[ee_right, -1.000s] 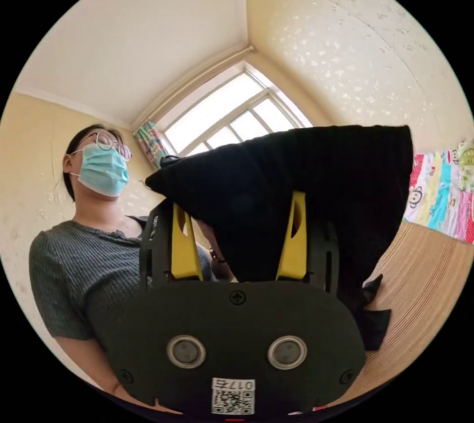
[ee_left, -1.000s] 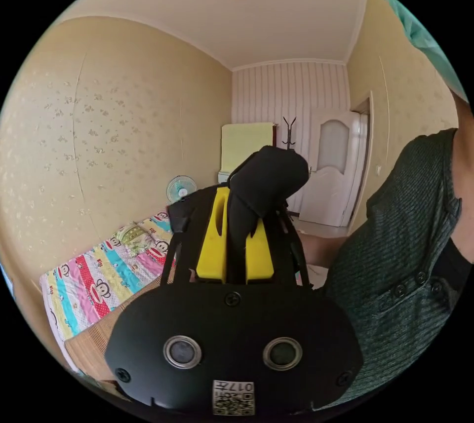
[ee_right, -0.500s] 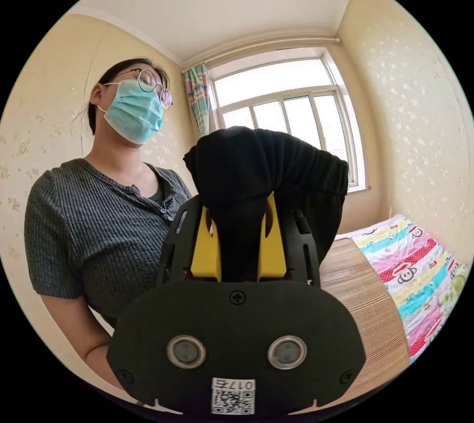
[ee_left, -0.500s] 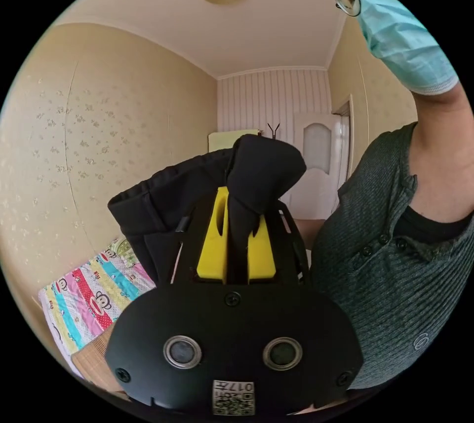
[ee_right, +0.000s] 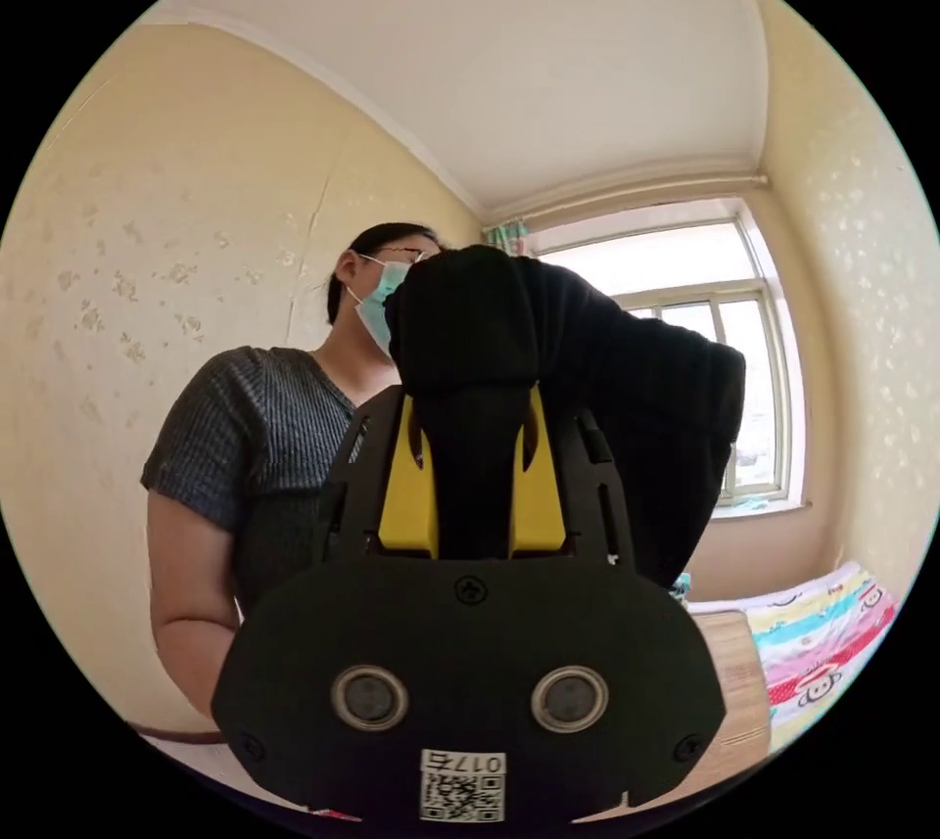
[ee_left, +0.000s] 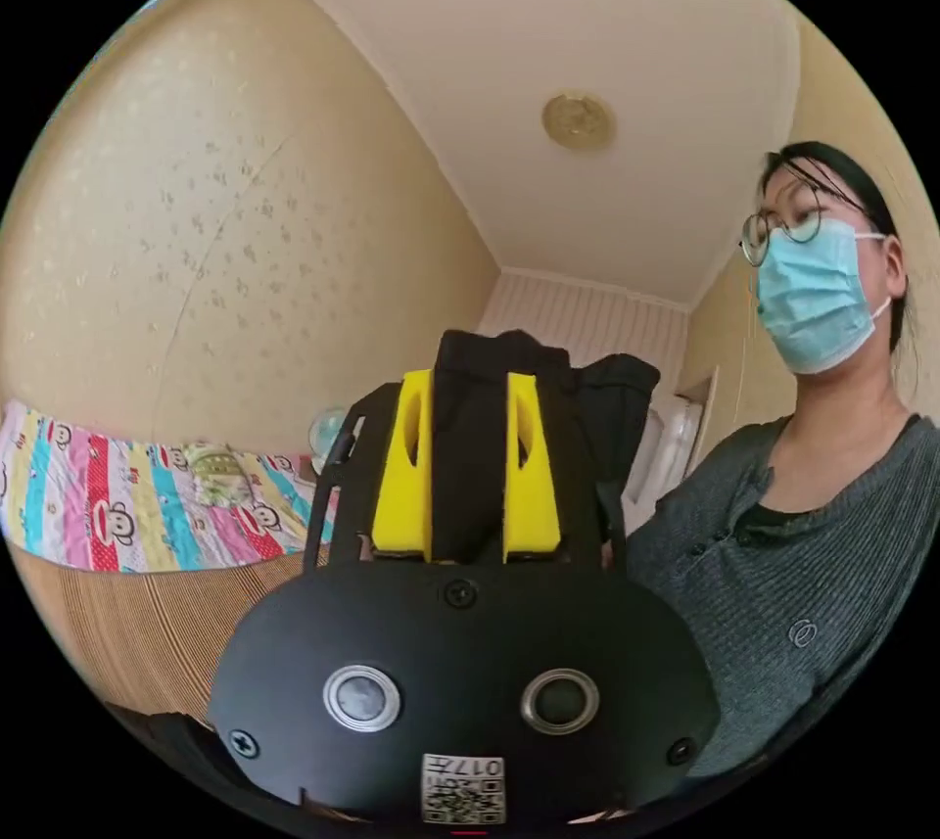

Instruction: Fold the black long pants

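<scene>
Clamped between the yellow jaws of the left gripper [ee_left: 468,477] and likewise the right gripper [ee_right: 473,477], the black long pants [ee_right: 587,389] are held aloft above the striped mat [ee_left: 147,604], presumably to be shaken straight before folding

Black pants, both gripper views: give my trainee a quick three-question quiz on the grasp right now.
1. True or false: the left gripper is shut on the black pants.
2. What does the right gripper hold? A) striped blanket B) black pants C) nothing
3. Fill in: behind the pants in the right gripper view is a bright ____.

Key: 1 true; 2 B, the pants; 3 window.
</scene>
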`<state>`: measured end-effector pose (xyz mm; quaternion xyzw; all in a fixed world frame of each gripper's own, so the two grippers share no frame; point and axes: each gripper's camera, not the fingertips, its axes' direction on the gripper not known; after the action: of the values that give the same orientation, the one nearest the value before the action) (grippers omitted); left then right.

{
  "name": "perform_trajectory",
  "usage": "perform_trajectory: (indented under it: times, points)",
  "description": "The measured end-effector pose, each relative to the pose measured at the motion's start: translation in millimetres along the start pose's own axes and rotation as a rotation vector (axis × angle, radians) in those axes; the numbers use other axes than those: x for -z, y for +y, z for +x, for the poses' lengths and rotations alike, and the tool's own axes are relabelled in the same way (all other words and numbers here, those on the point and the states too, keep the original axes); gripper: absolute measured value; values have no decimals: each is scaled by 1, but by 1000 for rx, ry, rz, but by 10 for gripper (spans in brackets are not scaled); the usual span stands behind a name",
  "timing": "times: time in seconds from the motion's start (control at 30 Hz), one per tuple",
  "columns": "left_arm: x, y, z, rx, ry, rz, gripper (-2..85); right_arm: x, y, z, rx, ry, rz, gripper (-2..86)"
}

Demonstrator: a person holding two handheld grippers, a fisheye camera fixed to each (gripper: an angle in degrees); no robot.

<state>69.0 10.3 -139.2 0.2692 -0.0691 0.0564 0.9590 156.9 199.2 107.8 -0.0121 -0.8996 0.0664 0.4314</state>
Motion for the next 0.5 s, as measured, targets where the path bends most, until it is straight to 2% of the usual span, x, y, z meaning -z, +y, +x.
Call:
perform_trajectory:
  times: [0.03, 0.1, 0.17, 0.23, 0.3, 0.4, 0.47, 0.5]
  points:
    - [-13, -11, 0, -5, 27, -24, 196, -2, -6, 4, 32, -64, -7, 127]
    - [-32, -27, 4, -16, 60, -56, 223, -4, -13, 14, 66, -151, -11, 128]
    - [-50, -42, 11, -45, 180, -106, 224, -7, -13, 34, 41, -191, -3, 131]
    - [-53, -51, 16, -55, 364, -92, 125, -2, -7, 49, 11, -207, 22, 135]
    - [-32, -51, 20, -40, 334, 19, 46, 11, 4, 59, -29, -184, 58, 138]
    - [2, -58, 36, -48, 209, 111, 41, 41, 30, 79, -278, -9, 59, 151]
    - [18, -60, 47, -36, 111, 159, 40, 63, 61, 89, -524, 202, 31, 167]
    - [26, -62, 55, -43, 58, 185, 39, 69, 70, 89, -561, 248, 35, 169]
